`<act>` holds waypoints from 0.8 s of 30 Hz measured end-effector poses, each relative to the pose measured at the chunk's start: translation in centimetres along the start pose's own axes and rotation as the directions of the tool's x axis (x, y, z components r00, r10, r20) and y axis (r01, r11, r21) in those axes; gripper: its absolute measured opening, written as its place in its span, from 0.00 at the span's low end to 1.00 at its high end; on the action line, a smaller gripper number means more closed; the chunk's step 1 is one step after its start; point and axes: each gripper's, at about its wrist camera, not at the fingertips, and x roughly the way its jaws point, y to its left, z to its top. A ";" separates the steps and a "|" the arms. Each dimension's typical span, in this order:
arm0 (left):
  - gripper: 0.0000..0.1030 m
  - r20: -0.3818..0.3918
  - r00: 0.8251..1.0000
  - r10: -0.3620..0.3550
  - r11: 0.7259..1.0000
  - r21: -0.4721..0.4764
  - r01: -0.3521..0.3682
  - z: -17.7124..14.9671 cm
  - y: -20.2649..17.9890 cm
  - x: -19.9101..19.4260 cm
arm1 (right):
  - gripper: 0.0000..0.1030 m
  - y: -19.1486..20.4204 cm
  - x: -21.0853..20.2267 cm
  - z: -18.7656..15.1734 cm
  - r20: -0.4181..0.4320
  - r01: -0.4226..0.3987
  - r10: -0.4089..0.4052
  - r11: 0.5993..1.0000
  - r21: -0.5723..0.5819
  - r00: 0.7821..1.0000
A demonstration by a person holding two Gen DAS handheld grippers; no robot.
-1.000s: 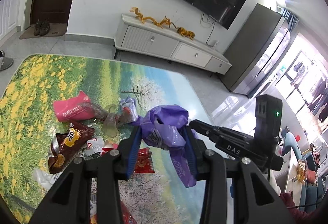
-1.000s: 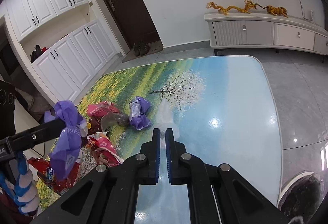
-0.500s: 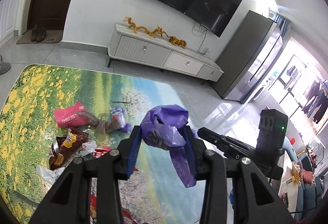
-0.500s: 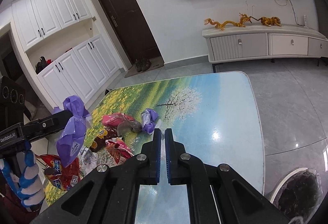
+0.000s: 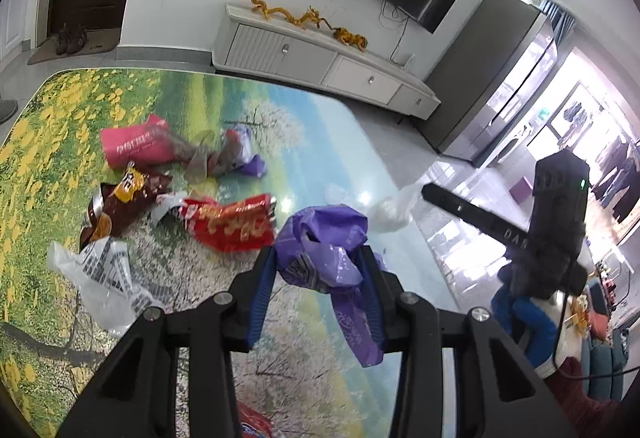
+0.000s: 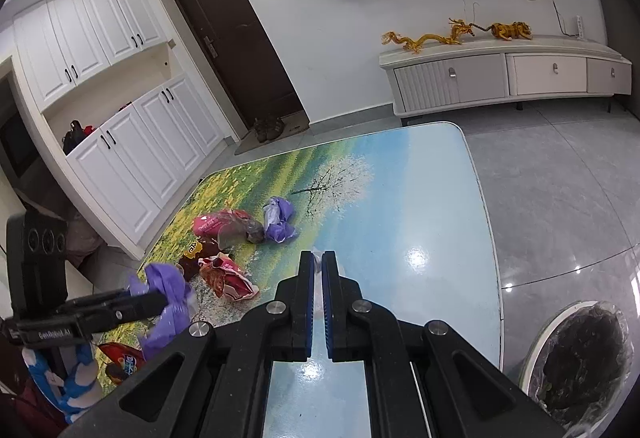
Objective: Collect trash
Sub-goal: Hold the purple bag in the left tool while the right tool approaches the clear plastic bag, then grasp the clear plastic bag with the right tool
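Tabletop (image 5: 320, 141): glossy, with rounded corners, printed with a landscape of yellow flowers, green field, a white tree and blue sky; also seen in the right wrist view (image 6: 420, 197).
Pink bag (image 5: 134, 149): lies flat near the far side, touching a crumpled clear wrapper (image 5: 200, 165).
Purple wrapper (image 5: 248, 157): bunched just beside the clear one.
Brown snack bag (image 5: 120, 201): crumpled, in front of the pink bag.
Red snack bag (image 5: 232, 222): lies flat near the middle, beside the brown one.
White printed bag (image 5: 104, 278): spread out near the left edge.
White plastic bag (image 5: 392, 209): lies at the right edge.
Floor (image 6: 560, 177): grey glossy tiles; a bin (image 6: 576, 354) lined with a dark bag stands on it beside the tabletop.
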 end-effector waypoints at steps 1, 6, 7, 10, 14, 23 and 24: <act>0.38 -0.011 1.000 0.004 1.000 0.006 -0.004 -0.4 0.1 0.2 | 0.05 -0.1 0.0 0.0 0.000 0.001 -0.001 1.000 0.003 1.000; 0.38 -0.067 0.997 0.030 0.999 0.037 -0.027 -2.3 0.2 1.2 | 0.04 -0.2 0.0 -0.3 0.000 0.005 -0.005 1.000 0.006 1.000; 0.38 -0.070 0.997 0.036 0.998 0.046 -0.033 -2.6 0.1 1.3 | 0.04 -0.2 -0.1 -0.3 0.000 0.006 -0.006 1.000 0.006 1.000; 0.39 -0.077 0.995 0.067 0.995 0.082 -0.061 -3.2 -0.4 1.6 | 0.04 -0.3 -0.1 -0.4 0.000 0.008 -0.008 1.000 0.009 1.000; 0.39 -0.097 0.992 0.077 0.993 0.097 -0.068 -3.5 -0.7 2.2 | 0.04 -0.3 -0.3 -0.5 0.004 0.006 -0.006 1.000 0.014 1.000; 0.39 -0.107 0.991 0.077 0.990 0.124 -0.064 -4.2 -3.4 2.7 | 0.04 -1.1 -0.6 -0.8 -0.004 -0.016 0.016 0.999 0.027 1.000; 0.39 -0.107 0.992 0.072 0.991 0.120 -0.059 -4.2 -3.7 2.8 | 0.05 -1.2 -0.7 -1.0 -0.010 -0.018 0.018 0.999 0.029 1.000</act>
